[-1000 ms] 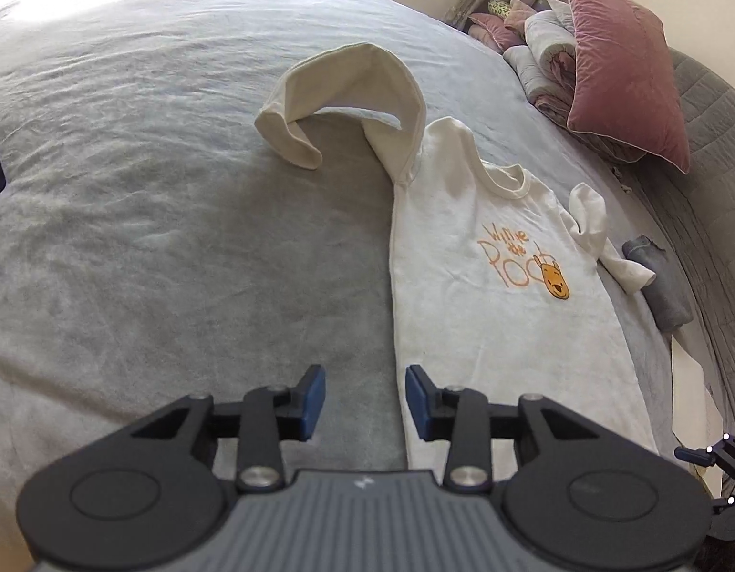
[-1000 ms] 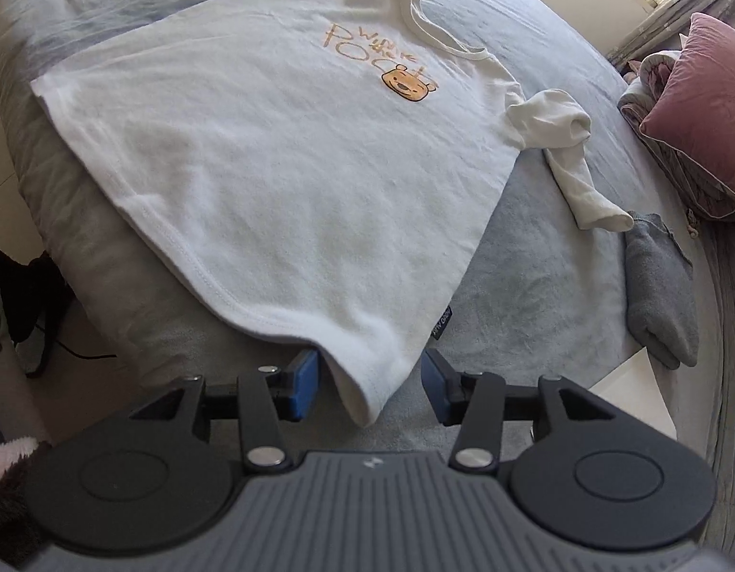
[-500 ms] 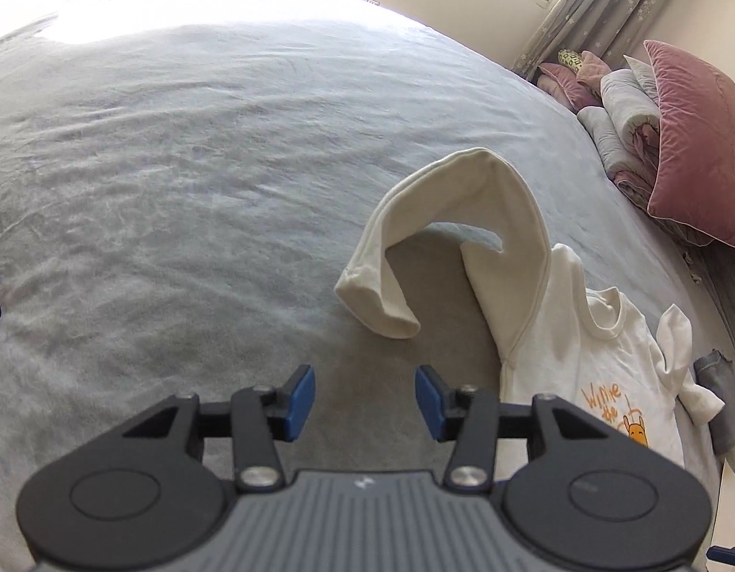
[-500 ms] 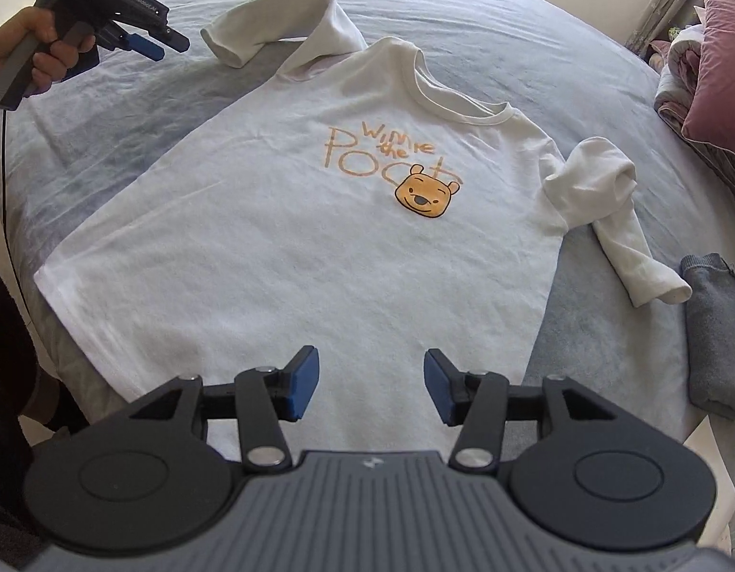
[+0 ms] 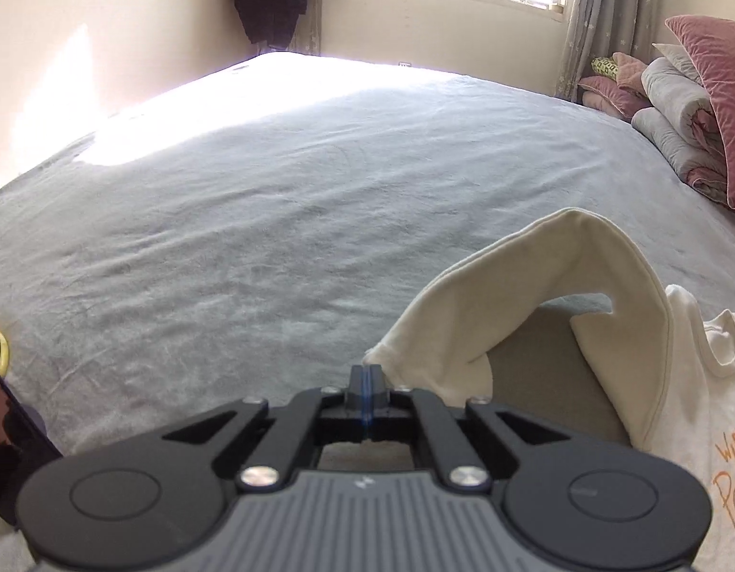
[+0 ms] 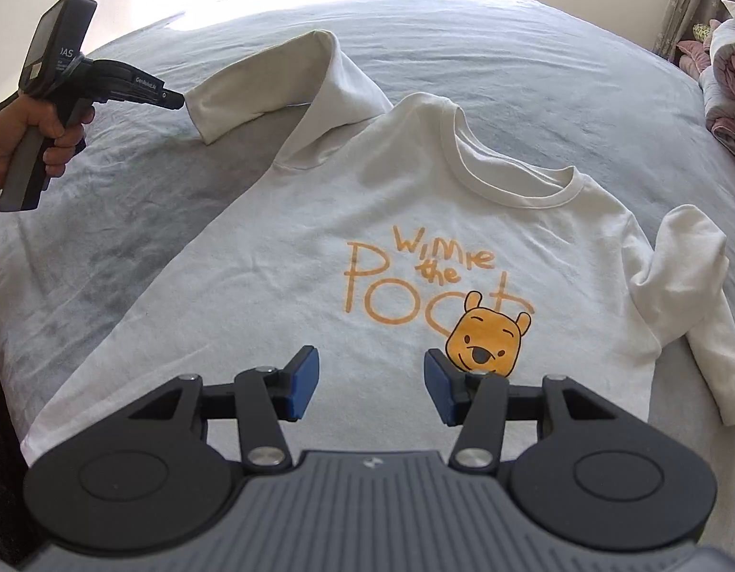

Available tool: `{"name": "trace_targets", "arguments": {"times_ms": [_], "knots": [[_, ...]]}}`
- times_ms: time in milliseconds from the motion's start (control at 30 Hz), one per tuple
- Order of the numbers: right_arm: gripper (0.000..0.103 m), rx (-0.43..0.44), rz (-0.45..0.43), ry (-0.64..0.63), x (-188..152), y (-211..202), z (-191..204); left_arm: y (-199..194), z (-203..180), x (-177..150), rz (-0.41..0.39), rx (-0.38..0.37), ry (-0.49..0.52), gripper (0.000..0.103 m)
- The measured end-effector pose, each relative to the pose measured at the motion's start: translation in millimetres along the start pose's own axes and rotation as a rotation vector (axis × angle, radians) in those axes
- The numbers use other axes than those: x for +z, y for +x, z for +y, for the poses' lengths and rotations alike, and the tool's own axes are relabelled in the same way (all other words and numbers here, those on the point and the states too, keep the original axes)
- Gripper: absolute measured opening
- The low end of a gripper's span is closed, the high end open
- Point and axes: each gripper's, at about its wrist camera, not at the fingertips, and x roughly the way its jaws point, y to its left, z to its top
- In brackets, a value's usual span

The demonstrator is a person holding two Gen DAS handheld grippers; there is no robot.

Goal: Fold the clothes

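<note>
We judge the folding barely begun: no fold has been laid yet, and both sleeves and the body are still to be brought in.

Nearest to us, the right gripper (image 6: 369,383) hangs with its jaws apart and nothing between them, just over the lower chest of the white sweatshirt (image 6: 281,257). That garment lies face up and mostly flat on the grey bedspread (image 6: 534,76), spread ahead of these open jaws, with its hem toward us and its collar (image 6: 505,176) farther off. Just past the right-hand pad sits the orange bear print (image 6: 486,341), under orange lettering.

Off to the right of these jaws the right sleeve (image 6: 687,295) is bunched and doubled on itself. Farther away, up and to the left, the left sleeve (image 6: 276,81) arches back in a loop rather than lying straight.

At its cuff (image 5: 396,362) is the left gripper (image 5: 366,383), whose jaws have just been closing and now meet. In its own view the cuff's corner lies touching the tips; whether cloth is actually pinched we cannot tell.

Beyond that sleeve, only bare bedspread and pillows (image 5: 710,109) stacked far right.
</note>
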Motion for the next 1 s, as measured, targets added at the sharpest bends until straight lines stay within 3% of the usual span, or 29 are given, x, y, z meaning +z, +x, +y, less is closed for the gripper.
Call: {"name": "trace_targets", "arguments": {"times_ms": [133,300,367,433,600,700,767,867,1000], "knots": [[0.053,0.050,-0.028,0.072,14.9,19.4,-5.4,-14.4,12.5,7.4,-0.093,0.064,0.070,0.000],[0.053,0.101,-0.078,0.144,30.4,33.2,-9.1,-21.6,40.0,16.8,-0.031,-0.073,-0.027,0.002],[0.053,0.113,-0.098,0.161,35.8,38.3,-9.6,-20.3,44.7,19.4,-0.012,-0.117,-0.055,0.012],[0.053,0.120,-0.113,0.173,40.1,42.4,-10.3,-16.2,44.3,20.6,-0.010,-0.135,-0.056,0.035],[0.053,0.151,-0.182,0.200,57.8,51.8,-16.2,3.9,34.0,21.9,0.057,-0.162,-0.070,0.037],[0.053,0.175,-0.239,0.219,74.6,61.3,-22.3,14.3,39.0,24.2,0.138,-0.212,-0.179,0.037],[0.053,0.208,-0.282,0.242,87.0,69.5,-26.5,18.6,49.0,24.4,0.191,-0.286,-0.289,0.038],[0.053,0.281,-0.342,0.280,104.0,83.4,-30.4,22.4,64.2,24.2,0.240,-0.392,-0.452,0.044],[0.053,0.342,-0.405,0.269,123.7,103.1,-22.4,29.8,74.1,25.7,0.275,-0.448,-0.603,0.059]]}}
